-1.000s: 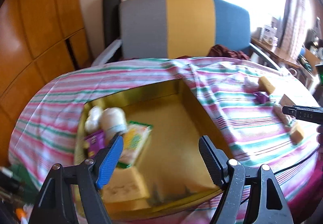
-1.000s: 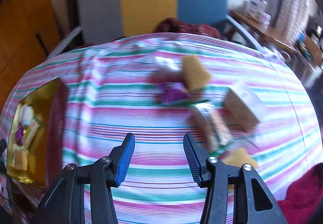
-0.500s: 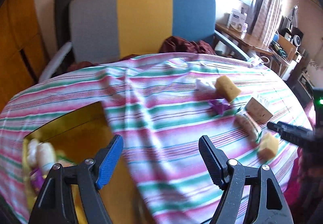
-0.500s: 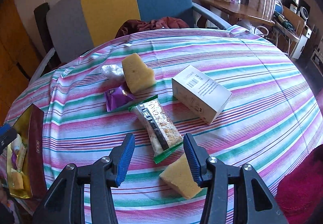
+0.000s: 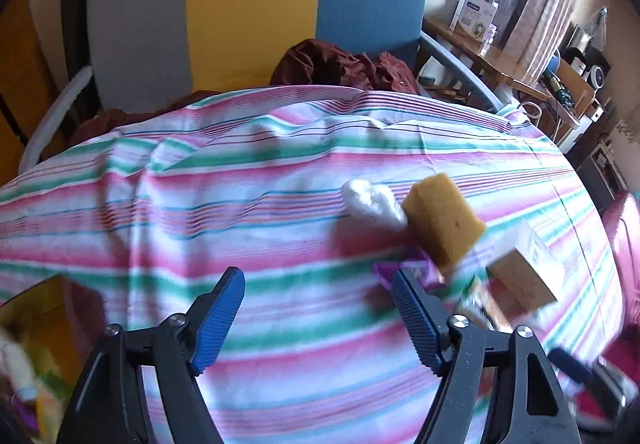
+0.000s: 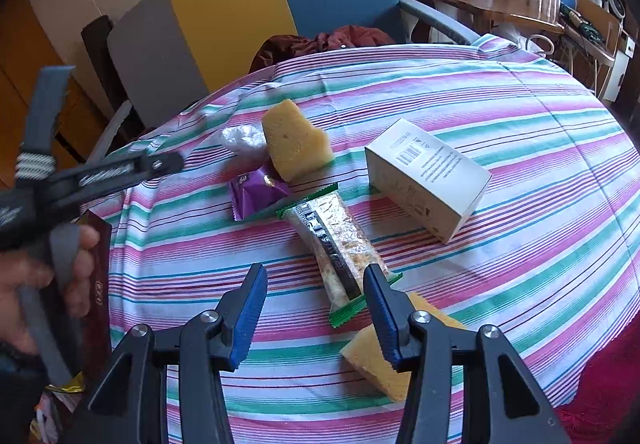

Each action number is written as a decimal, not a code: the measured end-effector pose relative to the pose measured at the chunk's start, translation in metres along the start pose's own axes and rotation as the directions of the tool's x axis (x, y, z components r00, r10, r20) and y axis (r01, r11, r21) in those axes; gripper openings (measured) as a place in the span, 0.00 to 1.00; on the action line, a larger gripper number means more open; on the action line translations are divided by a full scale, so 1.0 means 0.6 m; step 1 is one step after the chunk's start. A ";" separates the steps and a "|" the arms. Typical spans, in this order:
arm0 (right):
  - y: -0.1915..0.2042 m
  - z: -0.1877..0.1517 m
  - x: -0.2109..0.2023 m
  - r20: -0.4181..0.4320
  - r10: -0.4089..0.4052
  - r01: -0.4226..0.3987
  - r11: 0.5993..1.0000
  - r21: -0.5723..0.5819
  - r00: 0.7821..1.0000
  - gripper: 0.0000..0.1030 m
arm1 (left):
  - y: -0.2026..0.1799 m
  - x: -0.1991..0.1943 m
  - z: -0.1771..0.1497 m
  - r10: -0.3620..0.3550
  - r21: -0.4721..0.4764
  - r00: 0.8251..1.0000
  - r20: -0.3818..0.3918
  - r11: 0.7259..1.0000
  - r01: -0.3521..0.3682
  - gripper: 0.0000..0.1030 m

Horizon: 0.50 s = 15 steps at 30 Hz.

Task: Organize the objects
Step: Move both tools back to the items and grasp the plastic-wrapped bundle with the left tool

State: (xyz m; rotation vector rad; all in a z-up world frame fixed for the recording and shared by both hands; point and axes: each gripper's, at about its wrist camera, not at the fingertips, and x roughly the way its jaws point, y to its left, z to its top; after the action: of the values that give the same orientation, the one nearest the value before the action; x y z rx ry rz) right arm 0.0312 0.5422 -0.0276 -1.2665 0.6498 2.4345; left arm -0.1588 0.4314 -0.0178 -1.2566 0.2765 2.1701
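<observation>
The left gripper (image 5: 318,318) carries nothing; its jaws are parted and closing slightly over bare striped cloth. The right gripper (image 6: 316,310) also holds nothing, its jaws moderately parted, with the near end of a foil snack bar (image 6: 338,240) lying between their tips and a yellow sponge wedge (image 6: 374,362) just under the right-hand tip.

Further out on the worktop (image 6: 520,115) lie a purple packet (image 6: 256,193), a second sponge (image 6: 294,141) touching a white wad (image 6: 242,137), and a white carton (image 6: 426,177). A gold box (image 5: 44,328) at the left edge already holds some items.

The step appears to be picking the next item. The right gripper would do well to centre on the bar's narrow width, clear of the sponge, and lower before closing. The left gripper should keep wide for the upright sponge.
</observation>
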 end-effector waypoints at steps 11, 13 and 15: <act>-0.014 0.000 0.009 -0.025 0.058 -0.057 0.998 0.041 0.998 0.49 | -0.030 0.119 0.072 -0.020 -0.022 0.999 -0.032 1.000 0.019 0.72; -0.017 0.000 0.010 -0.027 0.058 -0.057 0.997 0.049 0.998 0.49 | -0.033 0.136 0.077 -0.040 -0.031 0.998 -0.038 0.999 0.039 0.69; -0.017 0.000 0.010 -0.026 0.059 -0.057 0.997 0.053 0.998 0.49 | -0.035 0.152 0.081 -0.048 -0.036 0.998 -0.044 0.998 0.047 0.64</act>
State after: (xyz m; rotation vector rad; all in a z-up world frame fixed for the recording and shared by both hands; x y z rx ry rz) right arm 0.0327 0.5514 -0.0352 -1.2804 0.7625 2.4334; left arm -0.2139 0.5069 -0.0663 -1.3201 0.2254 2.1167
